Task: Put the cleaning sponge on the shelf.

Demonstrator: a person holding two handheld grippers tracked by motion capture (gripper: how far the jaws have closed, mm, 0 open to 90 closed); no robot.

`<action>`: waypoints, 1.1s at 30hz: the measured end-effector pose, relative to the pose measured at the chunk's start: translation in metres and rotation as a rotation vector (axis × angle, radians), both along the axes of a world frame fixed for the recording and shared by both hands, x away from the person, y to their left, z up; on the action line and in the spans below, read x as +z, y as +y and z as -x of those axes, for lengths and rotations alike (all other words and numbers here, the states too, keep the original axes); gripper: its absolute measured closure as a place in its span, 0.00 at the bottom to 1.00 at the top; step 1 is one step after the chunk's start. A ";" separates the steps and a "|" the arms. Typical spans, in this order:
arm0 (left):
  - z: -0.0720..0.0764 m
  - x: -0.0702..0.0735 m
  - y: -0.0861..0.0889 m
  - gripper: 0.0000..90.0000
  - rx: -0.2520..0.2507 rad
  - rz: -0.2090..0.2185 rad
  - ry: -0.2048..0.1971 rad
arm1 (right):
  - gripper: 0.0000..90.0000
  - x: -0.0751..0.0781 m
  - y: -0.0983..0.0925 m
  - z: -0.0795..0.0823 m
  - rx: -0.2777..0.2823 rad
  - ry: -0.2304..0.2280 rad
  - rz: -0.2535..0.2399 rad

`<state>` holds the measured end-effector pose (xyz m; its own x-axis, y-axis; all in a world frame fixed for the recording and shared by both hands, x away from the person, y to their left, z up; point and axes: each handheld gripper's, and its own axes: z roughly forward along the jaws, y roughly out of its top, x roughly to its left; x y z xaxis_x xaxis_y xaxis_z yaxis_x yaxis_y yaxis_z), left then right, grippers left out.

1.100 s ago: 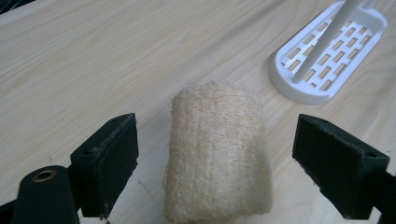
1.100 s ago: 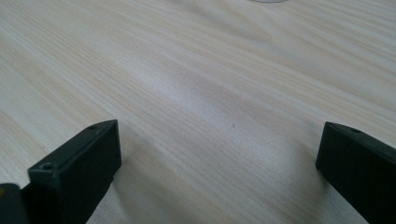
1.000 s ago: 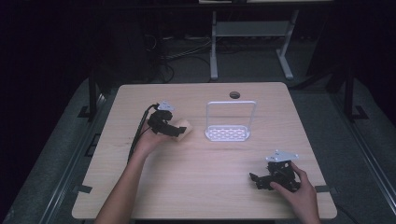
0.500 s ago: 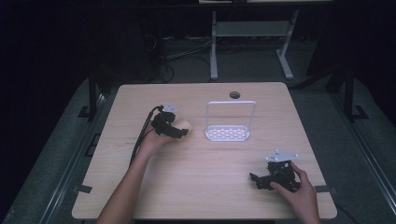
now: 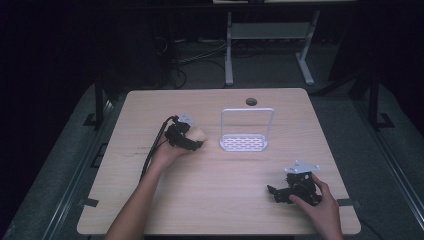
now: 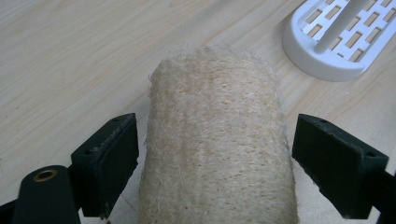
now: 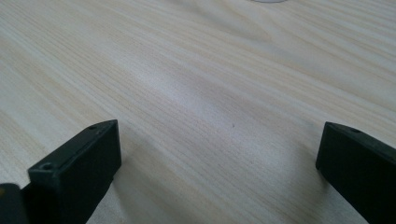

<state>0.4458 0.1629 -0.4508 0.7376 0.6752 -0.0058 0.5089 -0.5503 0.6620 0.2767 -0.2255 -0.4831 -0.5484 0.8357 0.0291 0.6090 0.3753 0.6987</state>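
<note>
A pale, rough loofah sponge (image 6: pixel 217 140) lies on the wooden table (image 5: pixel 215 190), left of a white slotted rack (image 5: pixel 243 143) with an upright wire frame. My left gripper (image 5: pixel 196 138) is open, one jaw on each side of the loofah (image 5: pixel 200 133), with a thin strip of table showing on both sides. In the left gripper view the rack's corner (image 6: pixel 327 51) sits at the upper right. My right gripper (image 5: pixel 275 195) rests low at the table's front right, open, with bare wood between its jaws (image 7: pixel 219 154).
A round cable hole (image 5: pixel 251 102) sits near the table's far edge. Beyond the table are a white metal stand (image 5: pixel 265 35) and cables on a dark floor. The left gripper's black cable (image 5: pixel 155 145) trails back along the forearm.
My left gripper has shifted slightly to the right, closer around the loofah. The right gripper has stayed where it was.
</note>
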 end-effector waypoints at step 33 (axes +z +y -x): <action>0.010 0.009 0.006 0.30 -0.008 0.012 -0.002 | 0.00 0.000 0.000 0.000 0.000 0.000 0.000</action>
<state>0.4361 0.1690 -0.4420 0.7431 0.6691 -0.0125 0.5032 -0.5463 0.6697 0.2766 -0.2255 -0.4830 -0.5484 0.8357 0.0295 0.6091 0.3751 0.6987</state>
